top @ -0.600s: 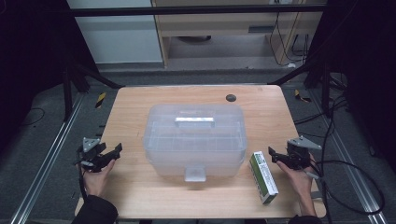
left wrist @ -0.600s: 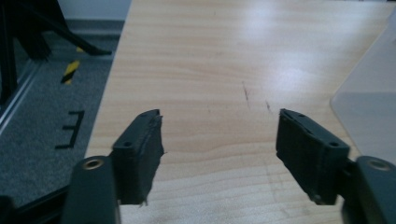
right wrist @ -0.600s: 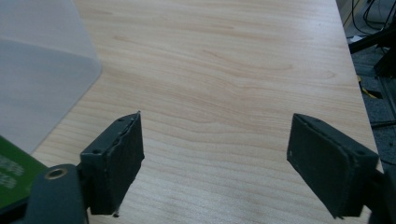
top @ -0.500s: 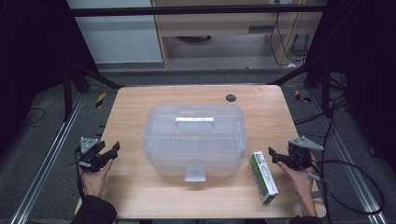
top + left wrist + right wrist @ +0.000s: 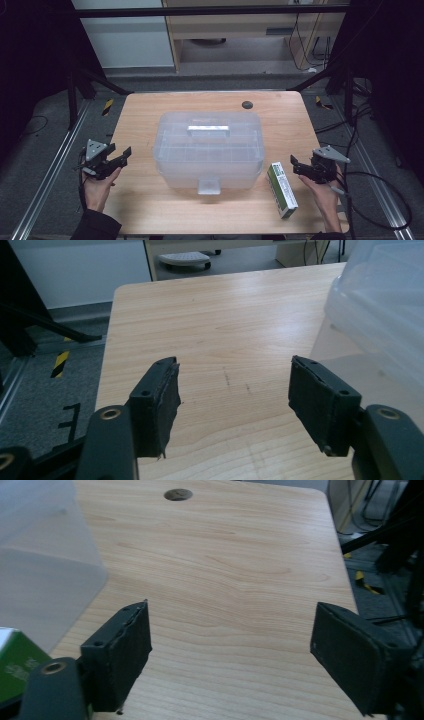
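Note:
A translucent plastic storage box point(image 5: 209, 145) with a closed lid and a front latch stands in the middle of the wooden table point(image 5: 140, 115). To its right lies a green and white carton point(image 5: 281, 189), flat on the wood. My left gripper point(image 5: 123, 155) hovers at the table's left edge, open and empty, and its own view shows the jaws point(image 5: 234, 385) wide apart over bare wood with the box point(image 5: 385, 305) to the right. My right gripper point(image 5: 295, 166) is open just right of the carton. Its jaws point(image 5: 232, 635) hold nothing, and the carton's corner point(image 5: 12, 665) shows at lower left.
A small dark round disc point(image 5: 246, 104) sits near the table's far edge, also seen as a dark disc point(image 5: 178, 494) ahead of the right gripper. Black frame legs and cables stand around the table, with grey floor on both sides.

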{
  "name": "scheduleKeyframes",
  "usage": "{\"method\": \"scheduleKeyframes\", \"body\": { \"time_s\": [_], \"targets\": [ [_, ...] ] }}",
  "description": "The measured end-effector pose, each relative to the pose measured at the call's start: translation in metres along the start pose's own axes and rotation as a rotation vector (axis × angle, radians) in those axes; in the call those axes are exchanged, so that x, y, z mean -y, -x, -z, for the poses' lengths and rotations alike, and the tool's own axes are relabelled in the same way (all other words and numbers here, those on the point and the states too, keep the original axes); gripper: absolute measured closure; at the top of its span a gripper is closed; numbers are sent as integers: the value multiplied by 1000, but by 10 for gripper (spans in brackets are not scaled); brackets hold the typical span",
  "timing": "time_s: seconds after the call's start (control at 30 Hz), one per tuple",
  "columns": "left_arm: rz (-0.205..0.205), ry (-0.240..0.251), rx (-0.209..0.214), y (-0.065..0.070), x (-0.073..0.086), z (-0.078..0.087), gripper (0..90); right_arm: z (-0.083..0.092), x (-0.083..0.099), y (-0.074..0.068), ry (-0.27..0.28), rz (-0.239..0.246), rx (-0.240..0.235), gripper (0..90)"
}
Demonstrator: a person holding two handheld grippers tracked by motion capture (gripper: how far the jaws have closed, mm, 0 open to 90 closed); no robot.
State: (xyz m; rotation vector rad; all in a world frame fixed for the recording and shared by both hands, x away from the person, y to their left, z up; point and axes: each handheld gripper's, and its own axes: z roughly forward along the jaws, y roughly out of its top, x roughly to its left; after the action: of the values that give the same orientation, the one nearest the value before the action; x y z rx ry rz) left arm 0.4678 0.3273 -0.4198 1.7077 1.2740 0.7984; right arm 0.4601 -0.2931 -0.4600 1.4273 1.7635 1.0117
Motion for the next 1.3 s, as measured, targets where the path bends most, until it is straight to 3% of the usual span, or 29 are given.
{"method": "scheduleKeyframes", "body": {
  "time_s": [0.17,0.47,0.8,1.07,1.2,1.3],
  "targets": [
    [1,-2,19,1,-11,0,326,-1,1,0,-5,8,-14,245],
    [-16,42,47,1,-43,8,320,-2,3,0,-18,25,-42,292],
    [-75,30,88,7,-62,7,303,-4,4,0,-19,49,-60,272],
    [-131,18,146,12,-77,5,294,-6,4,-2,-27,57,-76,251],
    [-166,9,198,13,-89,7,294,-8,5,-2,-43,68,-70,242],
    [-183,3,207,14,-95,8,294,-8,7,-2,-52,75,-73,241]
  ]
}}
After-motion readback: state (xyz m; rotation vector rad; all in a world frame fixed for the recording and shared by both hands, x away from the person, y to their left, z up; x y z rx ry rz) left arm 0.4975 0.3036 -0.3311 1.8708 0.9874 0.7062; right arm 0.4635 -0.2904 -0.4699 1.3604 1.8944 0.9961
